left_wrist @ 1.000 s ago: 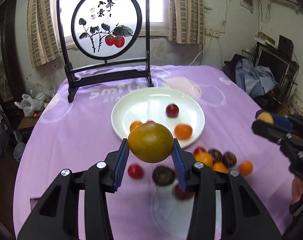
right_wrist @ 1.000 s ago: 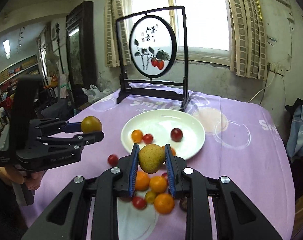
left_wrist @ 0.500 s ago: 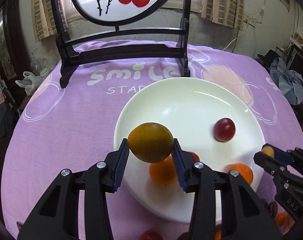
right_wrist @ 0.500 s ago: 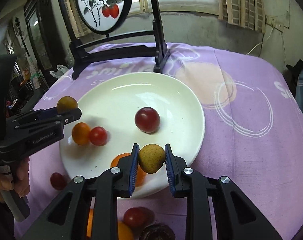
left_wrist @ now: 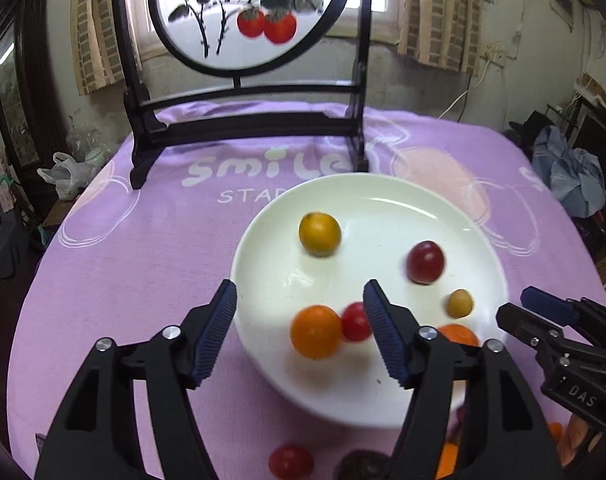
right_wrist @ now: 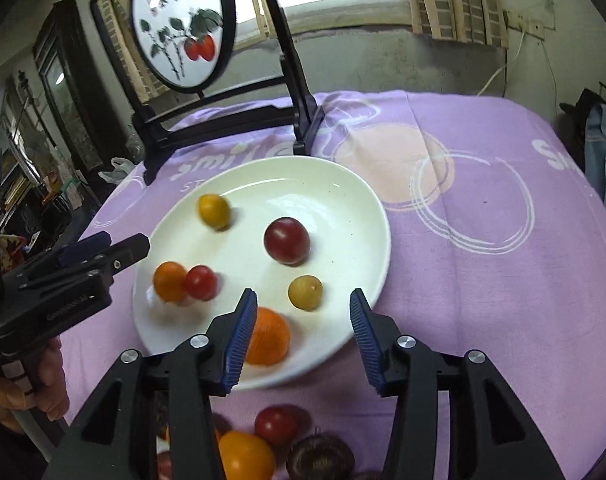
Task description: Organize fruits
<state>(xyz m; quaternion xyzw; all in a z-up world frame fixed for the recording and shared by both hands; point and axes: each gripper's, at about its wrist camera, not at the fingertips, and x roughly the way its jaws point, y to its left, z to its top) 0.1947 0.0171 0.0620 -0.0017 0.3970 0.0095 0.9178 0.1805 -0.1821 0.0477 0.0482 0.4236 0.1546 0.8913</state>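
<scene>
Left wrist view: the left tool [left_wrist: 299, 308] is seen opening with nothing gripped; the yellow-green fruit [left_wrist: 319, 234] lies freed on the white plate [left_wrist: 383, 188], blurred, so rolling over the plate's rim is judged possible. Right wrist view: the right tool [right_wrist: 303, 316] is likewise opening, empty, the small yellow fruit [right_wrist: 305, 293] resting on the plate. Loose fruits [right_wrist: 275, 426] remain on the purple-clothed surface [right_wrist: 483, 280] beside the plate; a painted screen [right_wrist: 183, 24] stands behind the plate.

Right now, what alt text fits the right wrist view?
Right tongs opening, empty, over a white plate holding six fruits on a purple tablecloth; left tongs at left, more fruit beside the plate.
</scene>
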